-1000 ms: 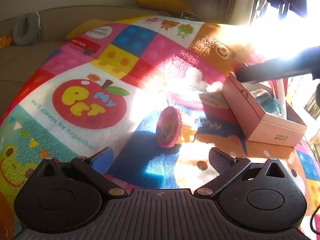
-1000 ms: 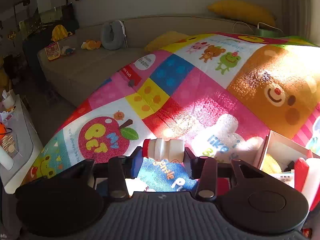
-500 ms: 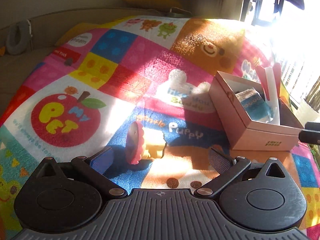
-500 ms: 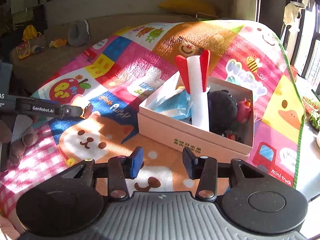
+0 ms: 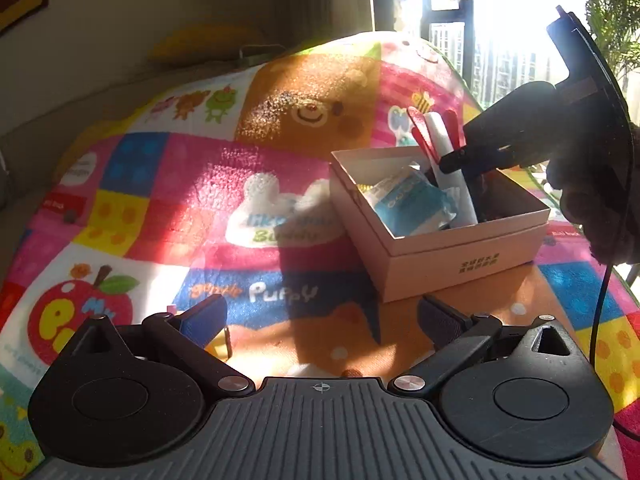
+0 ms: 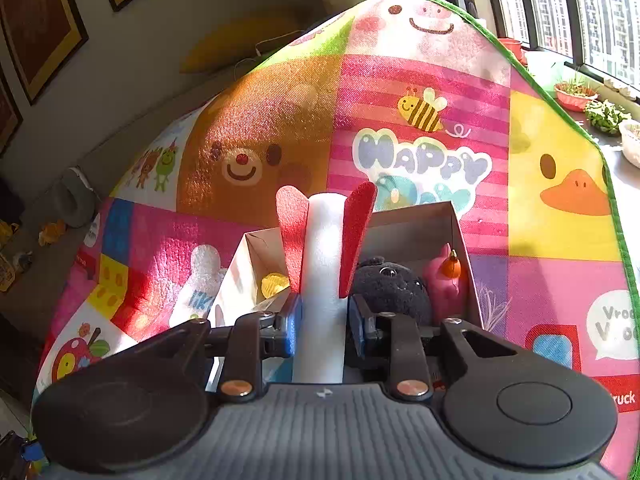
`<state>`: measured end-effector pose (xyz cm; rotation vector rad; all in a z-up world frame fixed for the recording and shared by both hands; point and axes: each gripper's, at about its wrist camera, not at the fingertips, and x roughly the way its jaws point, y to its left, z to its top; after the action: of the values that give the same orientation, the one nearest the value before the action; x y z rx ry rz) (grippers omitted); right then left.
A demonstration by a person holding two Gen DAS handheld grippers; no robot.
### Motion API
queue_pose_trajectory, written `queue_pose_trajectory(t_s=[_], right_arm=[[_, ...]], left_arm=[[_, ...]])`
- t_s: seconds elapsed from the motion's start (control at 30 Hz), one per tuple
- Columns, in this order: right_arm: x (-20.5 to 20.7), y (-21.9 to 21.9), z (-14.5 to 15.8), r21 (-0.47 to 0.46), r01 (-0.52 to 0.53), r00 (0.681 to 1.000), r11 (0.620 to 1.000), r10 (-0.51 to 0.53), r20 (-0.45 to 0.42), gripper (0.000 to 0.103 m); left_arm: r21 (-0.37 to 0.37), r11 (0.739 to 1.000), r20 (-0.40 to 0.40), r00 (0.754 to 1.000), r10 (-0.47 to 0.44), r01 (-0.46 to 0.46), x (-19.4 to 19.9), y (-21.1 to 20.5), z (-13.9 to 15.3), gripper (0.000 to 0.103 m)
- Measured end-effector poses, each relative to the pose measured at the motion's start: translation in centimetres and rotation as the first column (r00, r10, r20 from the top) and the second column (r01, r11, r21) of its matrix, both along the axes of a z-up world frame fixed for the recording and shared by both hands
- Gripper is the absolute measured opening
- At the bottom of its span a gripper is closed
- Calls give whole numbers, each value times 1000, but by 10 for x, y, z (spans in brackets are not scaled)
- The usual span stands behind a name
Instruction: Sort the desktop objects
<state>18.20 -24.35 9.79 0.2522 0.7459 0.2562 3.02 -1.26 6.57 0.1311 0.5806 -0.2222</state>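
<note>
Crowding the white tube (image 6: 322,280): black plush (image 6: 390,290), box (image 6: 456,232).

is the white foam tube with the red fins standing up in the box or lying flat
Standing up, slightly tilted. The white foam tube rises out of the pink box, red fins above the rim. The right gripper's pads sit against its sides.

Sunlit windows (image 6: 592,12), framed pictures (image 6: 36,28) on the wall, beige sofa (image 5: 60,120).
</note>
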Motion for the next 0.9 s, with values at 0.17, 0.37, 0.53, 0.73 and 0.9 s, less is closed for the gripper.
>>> queue_pose_trajectory(t_s=[0.17, 0.37, 0.53, 0.73, 0.9], right_arm=[[-21, 14, -9, -91, -122, 992, 988, 117, -56, 26], [-51, -26, 19, -207, 80, 981, 975, -41, 188, 45], [-33, -65, -7, -139, 165, 985, 976, -156, 68, 62], [-36, -48, -29, -25, 87, 996, 996, -87, -6, 62], [-51, -11, -31, -114, -2, 1000, 993, 5, 18, 62]], left_arm=[[74, 993, 63, 994, -91, 87, 33, -50, -1, 103], [-122, 988, -37, 994, -104, 99, 75, -59, -8, 103], [-257, 958, -101, 982, -157, 127, 81, -56, -19, 103], [-298, 941, -87, 977, -194, 161, 73, -39, -18, 103], [-289, 951, -93, 985, -144, 112, 45, -7, -15, 103]])
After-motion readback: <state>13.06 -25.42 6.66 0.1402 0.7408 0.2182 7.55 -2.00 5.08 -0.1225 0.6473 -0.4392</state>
